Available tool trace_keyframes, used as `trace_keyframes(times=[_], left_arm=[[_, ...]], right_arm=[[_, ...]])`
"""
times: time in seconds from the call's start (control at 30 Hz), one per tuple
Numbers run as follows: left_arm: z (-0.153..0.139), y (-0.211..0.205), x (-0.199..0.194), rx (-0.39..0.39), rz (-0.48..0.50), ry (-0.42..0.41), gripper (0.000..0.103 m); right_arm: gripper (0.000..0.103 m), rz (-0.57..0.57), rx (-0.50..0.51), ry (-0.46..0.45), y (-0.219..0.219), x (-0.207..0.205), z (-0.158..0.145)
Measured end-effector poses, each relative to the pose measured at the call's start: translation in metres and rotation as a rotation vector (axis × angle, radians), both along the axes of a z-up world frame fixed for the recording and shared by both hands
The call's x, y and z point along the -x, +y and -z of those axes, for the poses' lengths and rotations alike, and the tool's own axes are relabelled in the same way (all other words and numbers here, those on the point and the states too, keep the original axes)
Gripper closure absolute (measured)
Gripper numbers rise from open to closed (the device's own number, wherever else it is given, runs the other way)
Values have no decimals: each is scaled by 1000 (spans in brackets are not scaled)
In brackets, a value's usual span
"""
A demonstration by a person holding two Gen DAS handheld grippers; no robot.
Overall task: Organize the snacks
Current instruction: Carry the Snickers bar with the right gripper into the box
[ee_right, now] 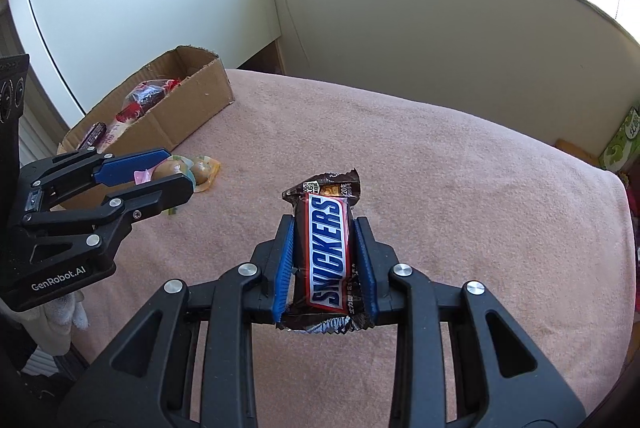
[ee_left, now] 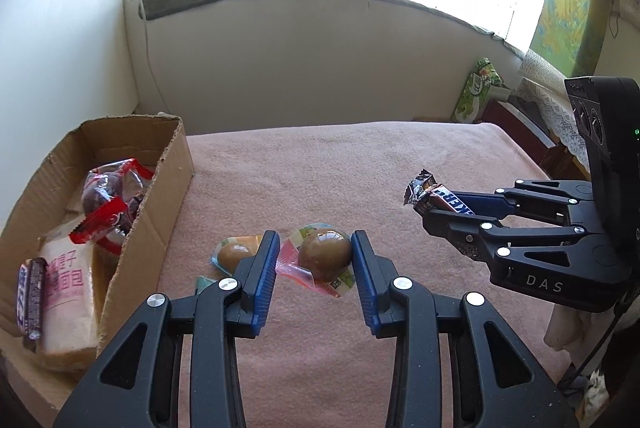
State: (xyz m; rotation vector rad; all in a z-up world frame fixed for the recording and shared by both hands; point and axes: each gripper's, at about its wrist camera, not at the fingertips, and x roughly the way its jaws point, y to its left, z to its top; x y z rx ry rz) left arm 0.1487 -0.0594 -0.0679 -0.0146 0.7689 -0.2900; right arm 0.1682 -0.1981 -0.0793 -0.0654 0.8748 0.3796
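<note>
Two loads held clear of the pink blanket (ee_right: pixel 440 156): right gripper (ee_right: pixel 325 264) clamped on a glossy Snickers bar (ee_right: pixel 325 252), long axis running straight out along the fingers; left gripper (ee_left: pixel 316 260) pinching a smooth, rounded brown egg in a clear pouch (ee_left: pixel 325 255). Bound, by judgement, for the corrugated cardboard box (ee_left: pixel 168 196) at the blanket's far-left corner, nearer the left gripper, already carrying bread and another Snickers.

two snickers bars: one (ee_right: pixel 326 254) between the right jaws, one (ee_left: pixel 31 298) in the cardboard box (ee_left: pixel 156 220) left of the left jaws; two packaged eggs: one (ee_left: pixel 324 254) between the left jaws, one (ee_left: pixel 236 253) just left; two red-wrapped pastries (ee_left: pixel 116 196), one bread pack (ee_left: pixel 66 292)
</note>
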Motion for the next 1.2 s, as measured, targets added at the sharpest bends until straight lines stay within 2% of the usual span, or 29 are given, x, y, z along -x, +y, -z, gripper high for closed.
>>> trace_keyframes(times=[0.63, 1.2], left_arm=[[-26, 46, 34, 15, -64, -84, 68], [-28, 115, 44, 40, -162, -105, 68]], right_arm=[[73, -68, -34, -64, 62, 37, -36], [73, -144, -39, -76, 135, 26, -47]])
